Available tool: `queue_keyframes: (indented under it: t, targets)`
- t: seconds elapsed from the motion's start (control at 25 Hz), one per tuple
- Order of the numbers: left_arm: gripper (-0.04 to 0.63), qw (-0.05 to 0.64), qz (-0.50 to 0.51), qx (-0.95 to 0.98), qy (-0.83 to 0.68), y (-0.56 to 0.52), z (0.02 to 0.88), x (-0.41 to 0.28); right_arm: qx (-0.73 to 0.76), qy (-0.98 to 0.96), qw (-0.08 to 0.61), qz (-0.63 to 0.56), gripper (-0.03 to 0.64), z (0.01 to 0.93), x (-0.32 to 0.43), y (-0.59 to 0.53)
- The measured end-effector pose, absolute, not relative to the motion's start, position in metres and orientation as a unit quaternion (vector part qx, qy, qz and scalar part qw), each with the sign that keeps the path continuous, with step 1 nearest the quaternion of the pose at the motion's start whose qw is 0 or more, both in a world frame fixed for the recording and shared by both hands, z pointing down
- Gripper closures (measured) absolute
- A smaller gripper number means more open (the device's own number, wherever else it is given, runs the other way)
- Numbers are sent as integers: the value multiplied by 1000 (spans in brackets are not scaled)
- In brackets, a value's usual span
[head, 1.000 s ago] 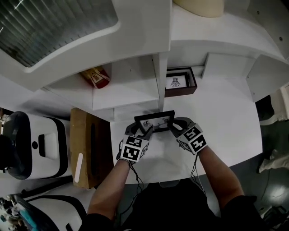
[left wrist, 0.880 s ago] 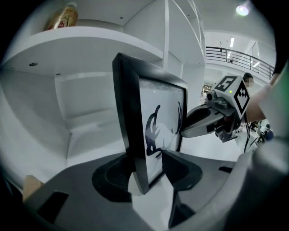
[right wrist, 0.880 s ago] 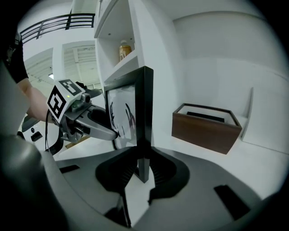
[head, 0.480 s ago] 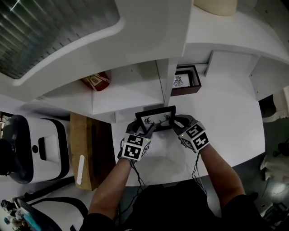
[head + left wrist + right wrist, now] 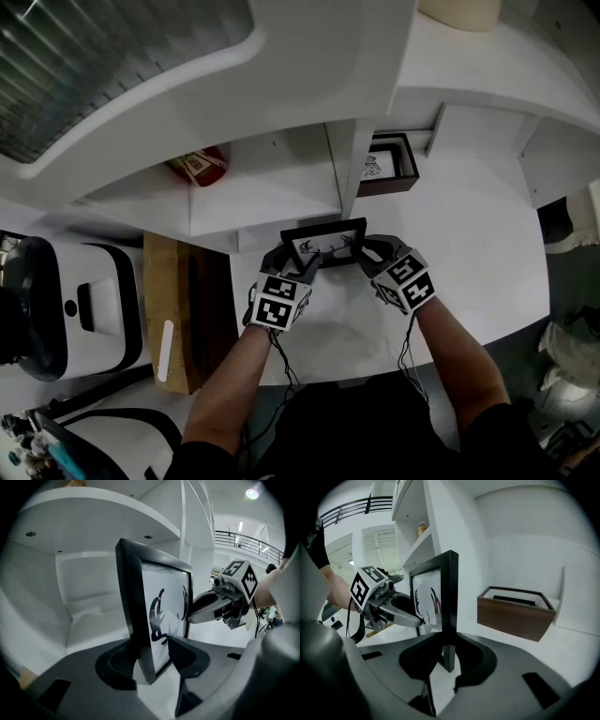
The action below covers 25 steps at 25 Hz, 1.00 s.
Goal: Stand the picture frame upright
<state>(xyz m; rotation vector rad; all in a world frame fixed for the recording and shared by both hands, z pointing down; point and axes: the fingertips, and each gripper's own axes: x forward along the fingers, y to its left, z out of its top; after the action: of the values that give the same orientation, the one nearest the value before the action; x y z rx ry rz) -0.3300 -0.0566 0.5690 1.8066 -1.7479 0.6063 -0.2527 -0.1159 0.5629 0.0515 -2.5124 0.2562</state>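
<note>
The left claw [image 5: 298,265] and right claw [image 5: 362,253] each pinch a side edge of the picture frame [image 5: 325,246], held near upright at the white counter [image 5: 469,234] by the shelf [image 5: 272,183], so it seems best to settle its bottom edge flat, then loosen both together gently.

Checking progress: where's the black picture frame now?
The picture frame is centre of the head view, upright between the left claw and right claw, before the shelf divider.
</note>
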Motion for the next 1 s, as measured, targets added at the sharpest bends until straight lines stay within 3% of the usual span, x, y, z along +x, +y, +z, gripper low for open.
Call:
queue_keyframes:
  t: [0.8,1.0]
  targets:
    - [387,246,212,657,-681,-18,557,-354,75,-947,287,122,499,555,-233,-122]
    - [457,244,203,652,-688,7,550,-356,119,-944,272,141,541,549,-217,-115]
